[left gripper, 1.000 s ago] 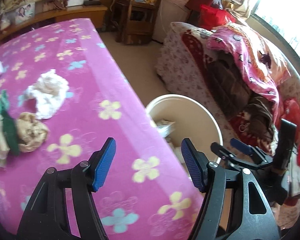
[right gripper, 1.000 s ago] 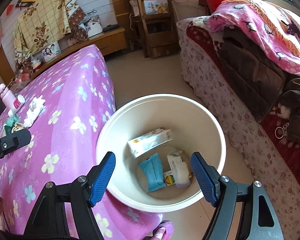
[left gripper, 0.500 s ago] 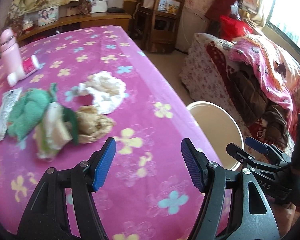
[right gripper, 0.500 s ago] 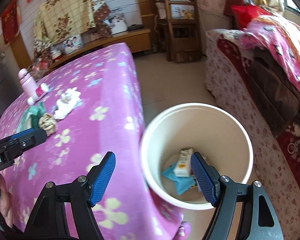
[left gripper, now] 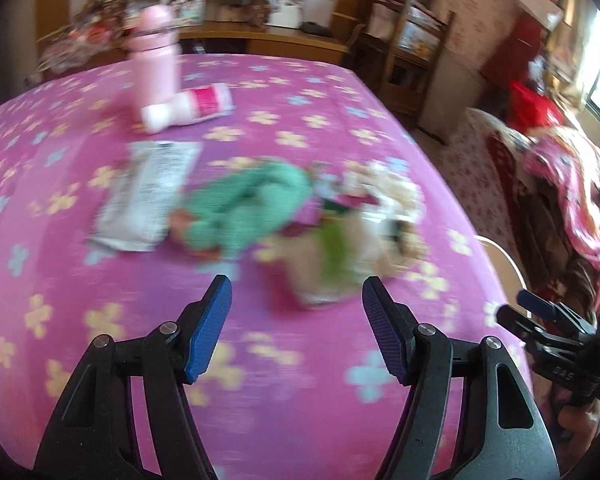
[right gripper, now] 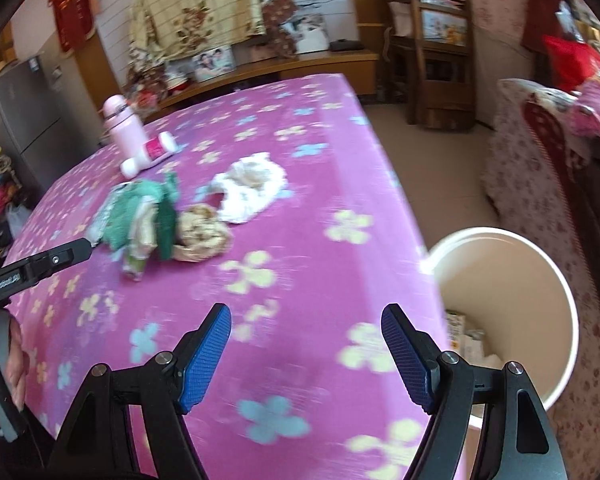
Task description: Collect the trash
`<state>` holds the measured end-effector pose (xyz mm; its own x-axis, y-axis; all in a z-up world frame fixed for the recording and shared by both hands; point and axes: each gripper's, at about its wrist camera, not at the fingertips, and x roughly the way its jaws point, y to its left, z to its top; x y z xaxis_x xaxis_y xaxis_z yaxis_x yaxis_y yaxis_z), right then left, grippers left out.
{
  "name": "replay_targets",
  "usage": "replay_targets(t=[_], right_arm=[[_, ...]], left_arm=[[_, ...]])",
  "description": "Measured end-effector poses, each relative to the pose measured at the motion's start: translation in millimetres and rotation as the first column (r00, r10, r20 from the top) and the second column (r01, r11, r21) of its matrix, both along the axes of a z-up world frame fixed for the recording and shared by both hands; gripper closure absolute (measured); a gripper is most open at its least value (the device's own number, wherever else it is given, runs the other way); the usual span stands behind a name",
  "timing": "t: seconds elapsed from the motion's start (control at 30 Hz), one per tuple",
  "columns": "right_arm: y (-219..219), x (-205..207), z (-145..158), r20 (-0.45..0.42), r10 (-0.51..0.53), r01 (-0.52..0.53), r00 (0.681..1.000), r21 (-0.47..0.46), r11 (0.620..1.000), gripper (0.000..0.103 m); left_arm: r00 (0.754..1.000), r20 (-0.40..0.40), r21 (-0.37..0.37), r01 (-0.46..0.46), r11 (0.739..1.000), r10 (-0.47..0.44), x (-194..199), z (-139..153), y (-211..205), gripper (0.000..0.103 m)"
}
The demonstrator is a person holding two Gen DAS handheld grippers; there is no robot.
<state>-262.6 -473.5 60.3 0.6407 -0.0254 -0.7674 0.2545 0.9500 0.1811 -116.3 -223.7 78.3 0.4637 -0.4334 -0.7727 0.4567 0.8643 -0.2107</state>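
Note:
A pile of trash lies on the pink flowered table (right gripper: 300, 280): a green crumpled wrapper (left gripper: 244, 204) (right gripper: 140, 208), a tan paper ball (right gripper: 202, 232), white tissue (right gripper: 252, 188) (left gripper: 392, 188) and a silver packet (left gripper: 148, 196). My left gripper (left gripper: 296, 312) is open and empty, just short of the pile. My right gripper (right gripper: 306, 340) is open and empty over the table's near right part. The cream trash bin (right gripper: 548, 264) stands on the floor at the table's right edge, with several wrappers inside.
A pink bottle (right gripper: 124, 128) (left gripper: 156, 60) stands at the table's far side with a white and pink tube (right gripper: 148, 156) (left gripper: 188, 108) lying beside it. A sofa with blankets (right gripper: 560, 152) is right of the bin. Wooden shelves (right gripper: 440, 72) stand behind.
Both grippers have swung left, away from the bin and toward the table. The left gripper has come close to the trash pile. Both stay open.

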Motion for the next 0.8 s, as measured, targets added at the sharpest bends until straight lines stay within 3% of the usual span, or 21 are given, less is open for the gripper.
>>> replay_targets(t=[0.27,0.37,0.57,0.8], right_arm=[[57,45,8,0.037,0.158,-0.159,0.987,0.049,0.986,0.028],[75,59,10,0.051,0.212,-0.215,0.976,0.074,0.974,0.039],[105,78,-1,0.026,0.274,-0.276,0.961,0.088,0.957,0.042],[111,90,-20,0.013,0.247,-0.246,0.969,0.137,0.959,0.042]], left_arm=[[0.993,-0.033,0.026,-0.112,0.993,0.113,54,-15,68,0.036],[0.989,-0.042,0.018,-0.143,0.990,0.144,77,-20,82,0.036],[0.984,-0.084,0.030,-0.156,0.987,0.158,120,-36,78,0.036],[0.981,-0.088,0.055,-0.169,0.984,0.173,154,-52,58,0.036]])
